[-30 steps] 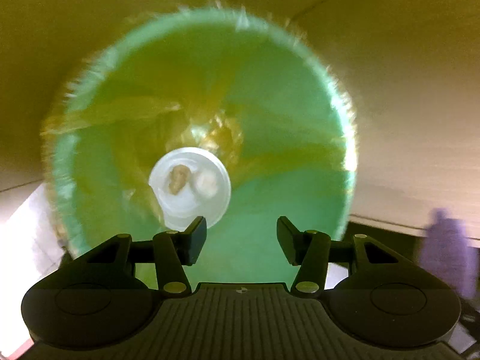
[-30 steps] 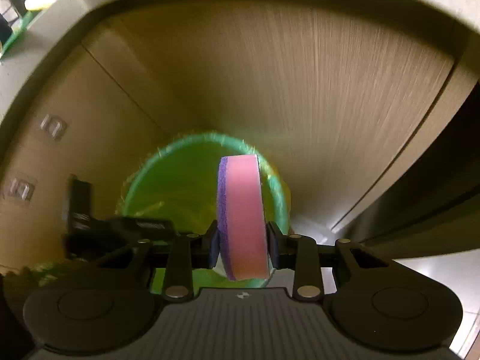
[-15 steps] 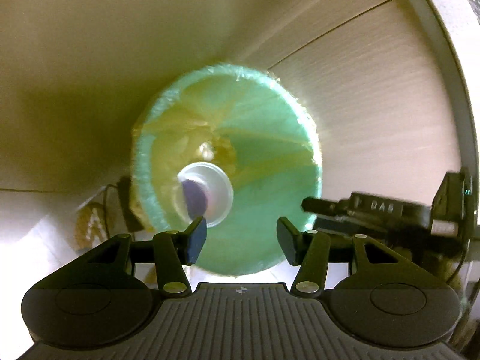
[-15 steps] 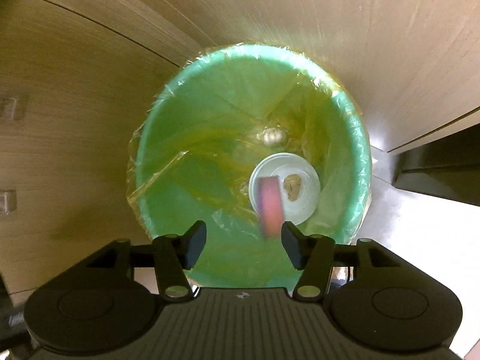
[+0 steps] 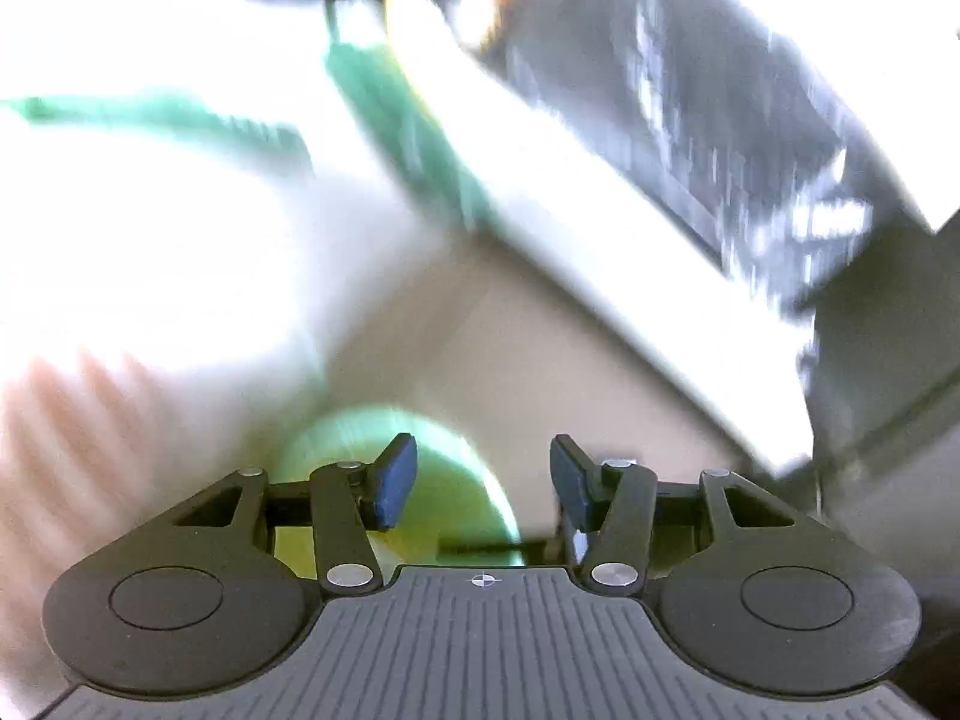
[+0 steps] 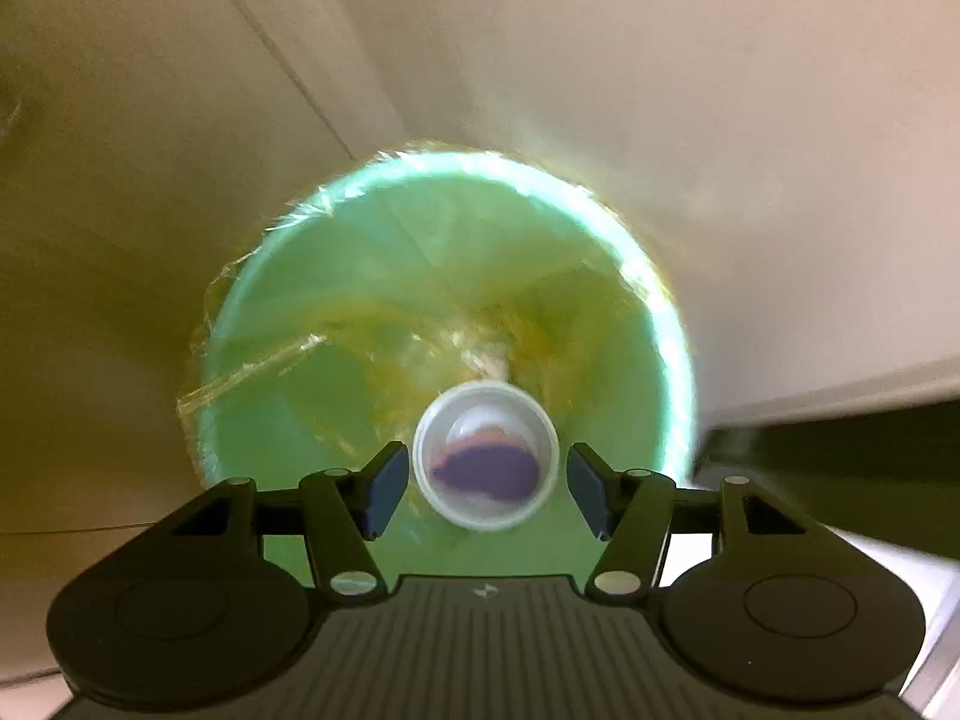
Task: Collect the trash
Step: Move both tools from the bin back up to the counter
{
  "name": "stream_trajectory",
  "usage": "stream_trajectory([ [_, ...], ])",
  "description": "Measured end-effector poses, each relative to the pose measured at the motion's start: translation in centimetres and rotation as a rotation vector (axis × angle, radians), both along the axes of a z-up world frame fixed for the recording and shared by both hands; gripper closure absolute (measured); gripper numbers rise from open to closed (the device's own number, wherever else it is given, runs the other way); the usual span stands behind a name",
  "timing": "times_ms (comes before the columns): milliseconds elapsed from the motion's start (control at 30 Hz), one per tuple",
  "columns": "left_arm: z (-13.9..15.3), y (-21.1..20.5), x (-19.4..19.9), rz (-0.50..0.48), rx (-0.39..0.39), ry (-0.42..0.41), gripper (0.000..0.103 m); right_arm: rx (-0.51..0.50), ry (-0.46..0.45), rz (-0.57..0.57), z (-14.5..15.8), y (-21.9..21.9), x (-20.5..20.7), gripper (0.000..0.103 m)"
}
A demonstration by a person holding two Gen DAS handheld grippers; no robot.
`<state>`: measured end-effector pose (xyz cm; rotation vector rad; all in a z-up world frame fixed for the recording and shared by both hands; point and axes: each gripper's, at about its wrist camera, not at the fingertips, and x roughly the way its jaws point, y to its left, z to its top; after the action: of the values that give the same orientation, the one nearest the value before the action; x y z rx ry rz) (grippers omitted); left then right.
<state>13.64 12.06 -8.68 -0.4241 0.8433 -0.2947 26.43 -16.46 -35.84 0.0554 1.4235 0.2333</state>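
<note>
Left wrist view is heavily motion-smeared, blown-out white glare from 9 to 11 o'clock, streaked dark zone at 1 to 3 o'clock; only the left hand-held gripper (image 5: 483,483) stays sharp. Right wrist view is dimmer, warm yellowish cast, mild blur on the green bin (image 6: 336,324) rim, glare on its liner at 2 o'clock, fisheye bending at edges.

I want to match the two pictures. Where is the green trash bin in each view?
Left wrist view: the green trash bin is blurred, low in the picture, just left of centre, partly behind the left gripper.
Right wrist view: the bin fills the middle, seen from above, with a white cup inside, beyond the right gripper.
Shared landmark: the bin's pale green rim; little else matches, as the left view is smeared.
</note>
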Motion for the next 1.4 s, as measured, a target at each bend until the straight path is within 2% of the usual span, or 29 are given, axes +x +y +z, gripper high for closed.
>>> stream_trajectory([
  [100,3.4,2.8,-0.3,0.113,0.025,-0.122,0.049,0.070,0.080,-0.042,-4.3,1.2,3.4,0.044],
  [167,4.6,4.5,-0.6,0.201,0.041,-0.234,0.049,0.097,0.141,-0.090,-8.9,1.9,6.0,0.045],
  [233,5.1,5.9,-1.3,0.260,0.044,-0.308,0.049,0.062,0.197,-0.141,-14.2,2.7,8.0,0.045],
  [300,5.0,7.2,-1.7,0.287,0.041,-0.346,0.049,0.016,0.228,-0.177,-18.7,3.3,9.3,0.045],
  [400,3.9,8.5,-1.9,0.302,0.001,-0.337,0.049,-0.065,0.250,-0.195,-24.4,4.3,10.4,0.045],
  [467,2.8,8.5,-2.1,0.303,-0.010,-0.313,0.049,-0.121,0.251,-0.184,-26.9,4.8,10.7,0.045],
  [667,1.5,8.7,-1.4,0.295,0.057,-0.280,0.049,-0.218,0.302,-0.111,-32.6,6.4,10.0,0.045],
  [700,1.5,8.8,-1.3,0.297,0.060,-0.274,0.049,-0.189,0.281,-0.117,-32.6,6.2,9.9,0.056],
  [767,1.4,9.0,-1.2,0.299,0.049,-0.266,0.049,-0.188,0.250,-0.124,-31.8,6.2,9.9,0.059],
  [833,1.4,9.3,-1.0,0.298,0.025,-0.257,0.049,-0.146,0.244,-0.122,-30.2,6.0,10.0,0.070],
  [1100,2.3,9.3,0.3,0.271,-0.052,-0.222,0.049,0.002,0.269,-0.189,-21.1,2.8,8.2,0.071],
  [1333,1.8,8.1,1.3,0.194,-0.096,-0.129,0.049,-0.011,0.331,-0.202,-17.8,1.0,4.6,0.070],
  [1367,1.8,7.8,1.4,0.181,-0.089,-0.114,0.049,-0.001,0.323,-0.211,-16.8,0.8,4.5,0.067],
  [1400,1.8,7.4,1.4,0.163,-0.074,-0.099,0.049,0.006,0.307,-0.218,-15.2,0.5,4.3,0.060],
])
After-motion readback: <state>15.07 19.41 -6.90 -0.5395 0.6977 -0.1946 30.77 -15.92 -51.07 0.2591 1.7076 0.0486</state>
